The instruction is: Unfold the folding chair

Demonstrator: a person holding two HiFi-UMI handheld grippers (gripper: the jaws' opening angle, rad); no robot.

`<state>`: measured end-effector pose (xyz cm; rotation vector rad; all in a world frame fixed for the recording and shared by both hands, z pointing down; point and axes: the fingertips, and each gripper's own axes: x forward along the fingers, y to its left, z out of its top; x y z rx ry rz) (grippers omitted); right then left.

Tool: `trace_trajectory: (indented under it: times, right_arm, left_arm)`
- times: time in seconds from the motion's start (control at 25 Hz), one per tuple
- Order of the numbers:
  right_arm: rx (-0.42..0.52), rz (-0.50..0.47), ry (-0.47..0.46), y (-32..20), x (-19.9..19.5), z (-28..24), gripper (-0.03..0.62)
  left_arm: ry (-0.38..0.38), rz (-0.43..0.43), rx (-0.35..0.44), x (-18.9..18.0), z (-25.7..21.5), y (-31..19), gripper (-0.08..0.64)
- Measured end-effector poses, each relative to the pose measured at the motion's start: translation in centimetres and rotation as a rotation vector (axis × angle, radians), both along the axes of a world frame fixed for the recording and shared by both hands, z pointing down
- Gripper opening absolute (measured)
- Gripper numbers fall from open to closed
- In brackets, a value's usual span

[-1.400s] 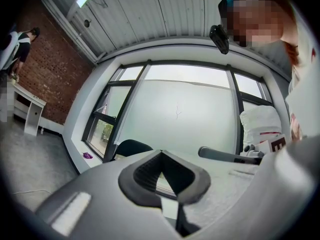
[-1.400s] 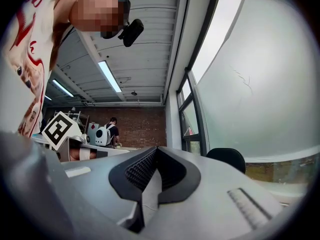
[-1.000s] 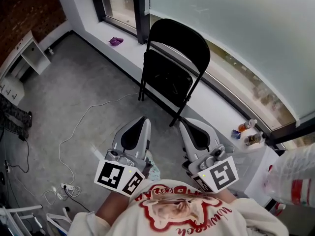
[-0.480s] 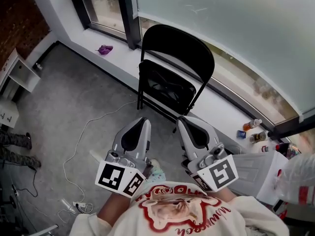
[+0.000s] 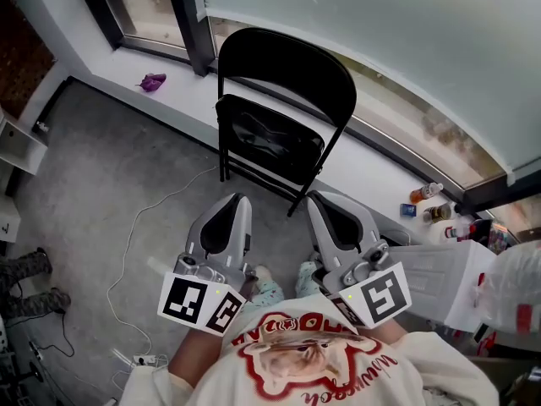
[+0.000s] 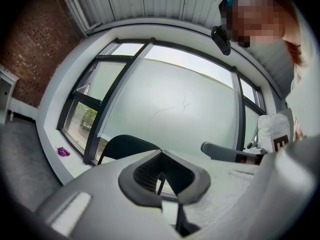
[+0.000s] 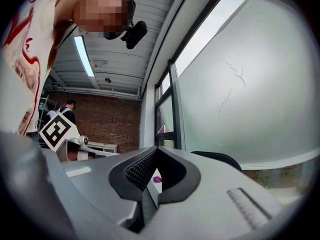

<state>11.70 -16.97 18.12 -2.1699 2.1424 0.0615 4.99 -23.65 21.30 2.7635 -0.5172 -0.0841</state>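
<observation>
A black metal folding chair [image 5: 283, 70] stands on the grey concrete floor [image 5: 110, 167], close against the white window ledge [image 5: 182, 100]. Its rounded backrest is uppermost. The padded black seat [image 5: 270, 142] hangs below it, tipped steeply toward the frame rather than lying level. The thin black legs reach the floor just ahead of the two claws.

The left claw [image 5: 235, 203] and the right claw [image 5: 318, 200] are held side by side low in the head view. Both point toward the chair, and neither touches it. In the left gripper view the jaws are closed together with nothing between them. The chair's back and one leg show beyond them. In the right gripper view the jaws are likewise closed and empty, with the top of the chair just beyond.

Behind the chair rises a large frosted window pane [image 5: 380, 32] in dark frames. A small purple crumpled object [image 5: 152, 81] lies on the ledge to the left. A few small bottles [image 5: 425, 193] stand on the ledge to the right. A white cable [image 5: 127, 239] trails across the floor on the left. The person wears a cream sweatshirt with a red print [image 5: 308, 353].
</observation>
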Motion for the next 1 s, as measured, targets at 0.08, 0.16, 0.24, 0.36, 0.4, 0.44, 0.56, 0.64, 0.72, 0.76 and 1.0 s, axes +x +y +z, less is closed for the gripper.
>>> trace_trajectory:
  times: [0.08,0.16,0.24,0.36,0.4,0.44,0.56,0.64,0.72,0.76,1.0]
  right_arm:
    - [-0.006,0.007,-0.003,0.1,0.9,0.3,0.026]
    - [-0.007,0.006,0.0,0.2,1.8,0.4,0.026]
    - [-0.005,-0.003,0.003,0.0,2.8,0.5,0.026]
    - [-0.002,-0.023,0.001,-0.4,4.6,0.3,0.026]
    - [-0.002,-0.028,0.004,-0.5,5.2,0.2,0.026]
    - [-0.002,-0.031,0.007,-0.6,5.9,0.2,0.026]
    - [-0.007,-0.033,0.004,-0.8,8.2,0.2,0.026]
    - [-0.017,-0.031,0.0,-0.9,9.8,0.6,0.026]
    - [-0.026,-0.03,-0.007,-1.0,11.3,0.9,0.026]
    - [-0.028,-0.03,-0.011,-1.1,12.0,1.1,0.026]
    - [-0.046,-0.035,-0.018,-2.0,15.8,2.4,0.026]
  left_arm:
    - [-0.001,-0.001,-0.003,0.7,0.1,-0.1,0.0]
    - [-0.002,-0.009,-0.002,1.4,0.1,-0.2,0.0]
    - [-0.003,-0.021,0.001,2.1,0.0,-0.3,0.0]
    - [-0.008,-0.039,0.001,3.6,-0.1,-0.5,0.0]
    - [-0.009,-0.044,0.0,4.2,-0.1,-0.6,0.0]
    - [-0.009,-0.05,-0.001,4.8,-0.1,-0.7,0.0]
    - [-0.015,-0.077,-0.013,6.6,0.3,-1.2,0.0]
    - [-0.023,-0.093,-0.023,7.9,0.6,-1.6,0.0]
    - [-0.029,-0.109,-0.035,9.1,1.0,-1.8,0.0]
    - [-0.031,-0.117,-0.043,9.7,1.2,-2.0,0.0]
    - [-0.038,-0.116,-0.063,13.1,2.2,-2.9,0.0]
